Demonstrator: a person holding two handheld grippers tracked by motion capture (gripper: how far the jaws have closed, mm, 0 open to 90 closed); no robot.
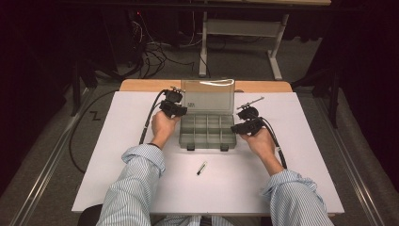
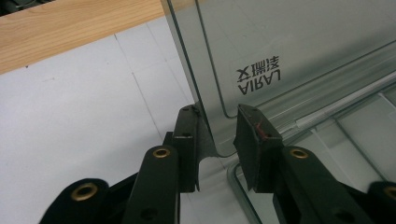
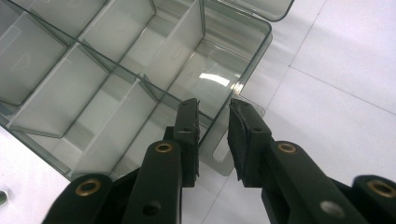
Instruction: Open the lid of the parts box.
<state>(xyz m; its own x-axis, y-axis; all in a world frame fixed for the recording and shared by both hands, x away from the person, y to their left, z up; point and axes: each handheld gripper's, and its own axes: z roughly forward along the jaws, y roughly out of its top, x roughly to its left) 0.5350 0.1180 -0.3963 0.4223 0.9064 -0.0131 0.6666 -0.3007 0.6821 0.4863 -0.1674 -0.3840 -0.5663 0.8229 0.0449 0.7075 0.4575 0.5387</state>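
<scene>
A clear plastic compartment box (image 1: pixel 207 144) sits open at the middle of the white table, its lid (image 1: pixel 208 96) standing upright at the back. My left gripper (image 1: pixel 175 109) is at the lid's left edge. In the left gripper view its jaws (image 2: pixel 217 114) straddle the lower corner of the lid (image 2: pixel 280 37), open, with a gap on the right side. My right gripper (image 1: pixel 241 127) is at the box's right end. Its open jaws (image 3: pixel 212 107) straddle the box's side wall (image 3: pixel 243 72), one inside a compartment and one outside. The compartments look bare.
A small dark-tipped, pen-like stick (image 1: pixel 202 168) lies on the table (image 1: pixel 282 179) in front of the box. A wooden strip (image 1: pixel 141 85) runs along the table's far edge. Beyond it are floor cables (image 1: pixel 150 52) and a metal table frame (image 1: pixel 244 28).
</scene>
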